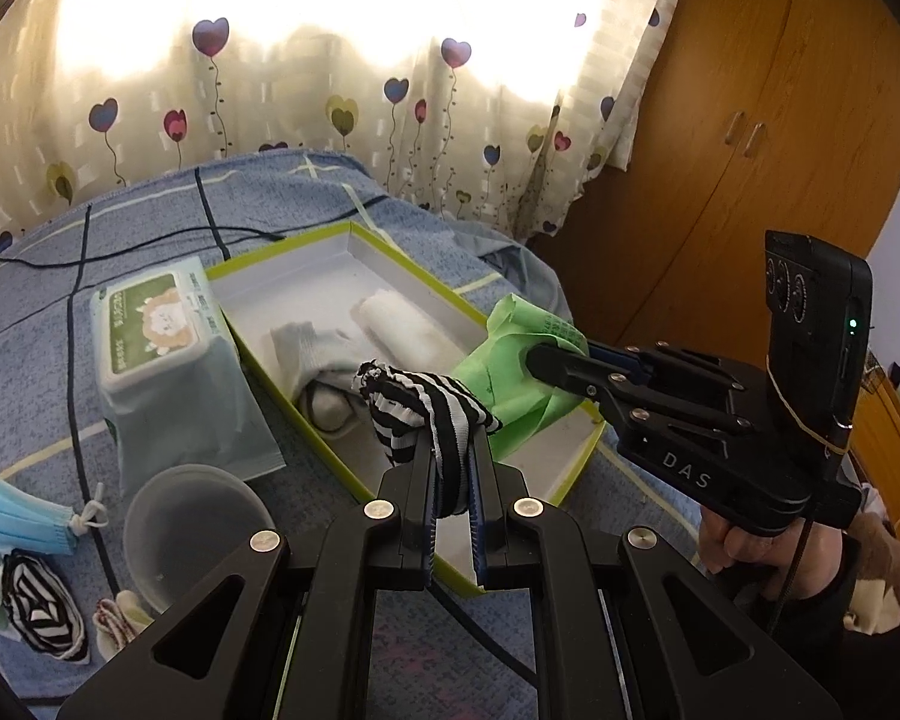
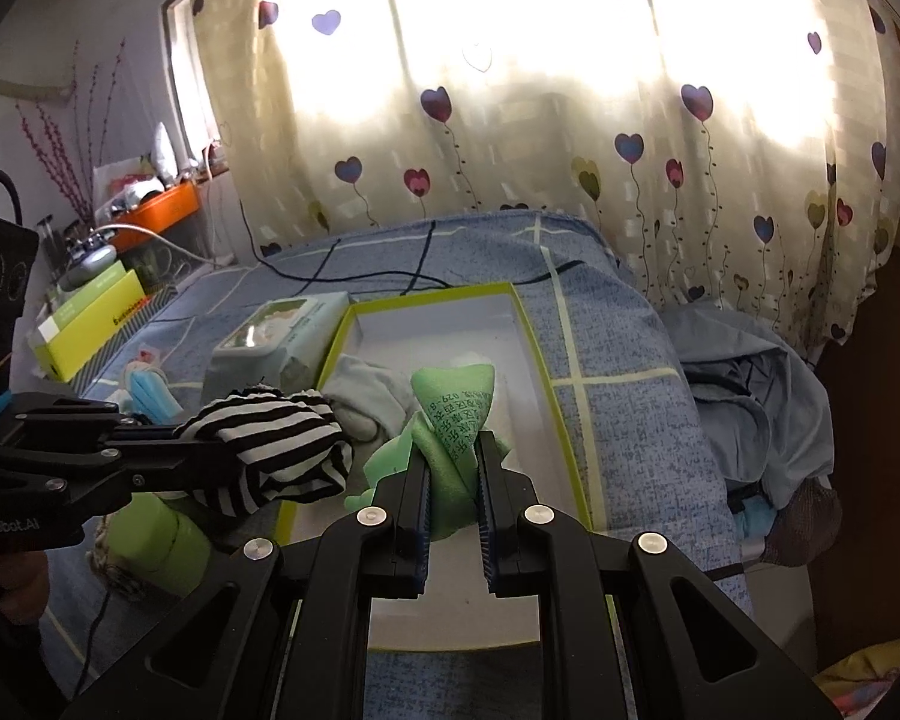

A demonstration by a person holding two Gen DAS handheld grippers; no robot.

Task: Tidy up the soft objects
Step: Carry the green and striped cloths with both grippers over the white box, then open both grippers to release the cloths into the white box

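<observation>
Left wrist view: the left gripper (image 1: 450, 468) is clenched on a black-and-white striped cloth (image 1: 417, 405), carried over the near end of the yellow-rimmed box (image 1: 576, 468) on the bed (image 1: 42, 324).
Same view, right side: the right gripper (image 1: 540, 360) arrives with a green cloth (image 1: 510, 360) above the box's near right corner.
Box contents: a grey sock (image 1: 318, 354) and a white roll (image 1: 402, 324) already lie inside.
Left out: a wipes pack (image 1: 162, 324), a blue mask (image 1: 18, 516) and a second striped piece (image 1: 42, 618) on the bed.
Right wrist view: the right gripper (image 2: 453, 474) grasps the green cloth (image 2: 456, 414) over the box (image 2: 561, 396); the striped cloth (image 2: 270, 444) hangs just beside it.
Step in hand: carrying both cloths to the box, by the look of it.
Next move: probably lowering onto the free floor, then opening each gripper.
</observation>
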